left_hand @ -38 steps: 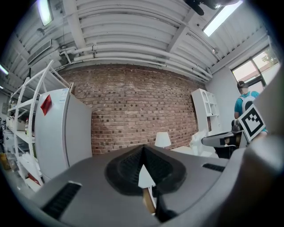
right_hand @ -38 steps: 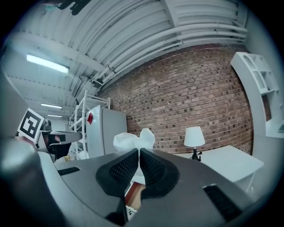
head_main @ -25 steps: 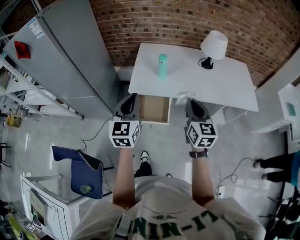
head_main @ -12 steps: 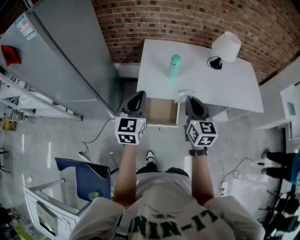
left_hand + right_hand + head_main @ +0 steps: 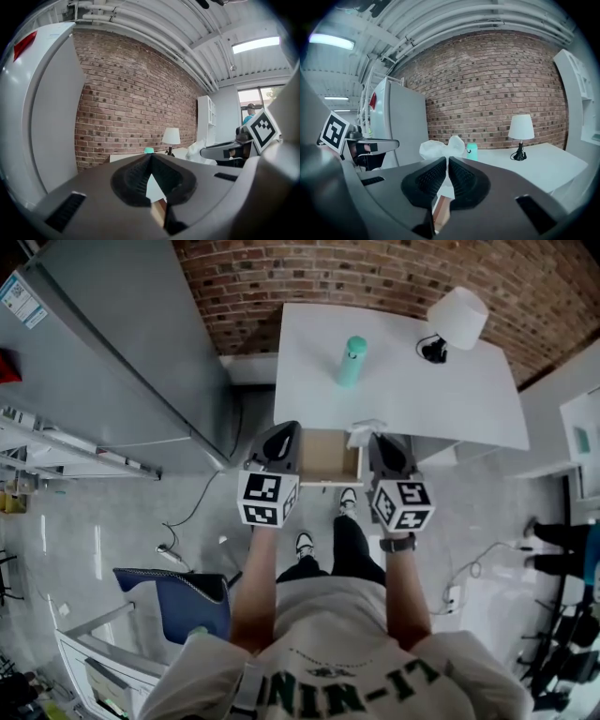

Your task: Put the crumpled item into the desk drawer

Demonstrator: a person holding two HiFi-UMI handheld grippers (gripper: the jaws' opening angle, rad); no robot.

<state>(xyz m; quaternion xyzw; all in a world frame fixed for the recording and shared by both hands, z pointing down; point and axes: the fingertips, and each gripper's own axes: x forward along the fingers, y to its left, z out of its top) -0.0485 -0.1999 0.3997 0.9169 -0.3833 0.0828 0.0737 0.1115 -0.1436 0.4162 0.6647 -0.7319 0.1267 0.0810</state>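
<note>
Right gripper (image 5: 447, 161) first: its two dark ribbed jaws are pinched narrow on a crumpled white papery wad (image 5: 440, 149), which puffs out above the jaw tips. From overhead, the wad hangs at the front edge of the white rectangular desk (image 5: 412, 395), right by the right wall of the open light-wood drawer (image 5: 328, 456) that juts from the desk's front. I cannot tell whether it is over the drawer's hollow or just beside it.

At the drawer's other side, also in front of the desk, the left gripper (image 5: 284, 435) has its jaw tips closed against each other with nothing between them.

On the desk, a teal cylindrical bottle (image 5: 352, 360) stands upright toward the left side. A small lamp with a white shade (image 5: 457, 317) and a black foot sits near the desk's back right corner.

Behind the desk runs a red brick wall (image 5: 375, 273). A tall grey metal cabinet (image 5: 122, 352) stands just left of the desk. A blue chair (image 5: 187, 594) sits well out in front of the desk, to the left. Someone's dark-trousered legs (image 5: 562, 538) show well off to the desk's right.
</note>
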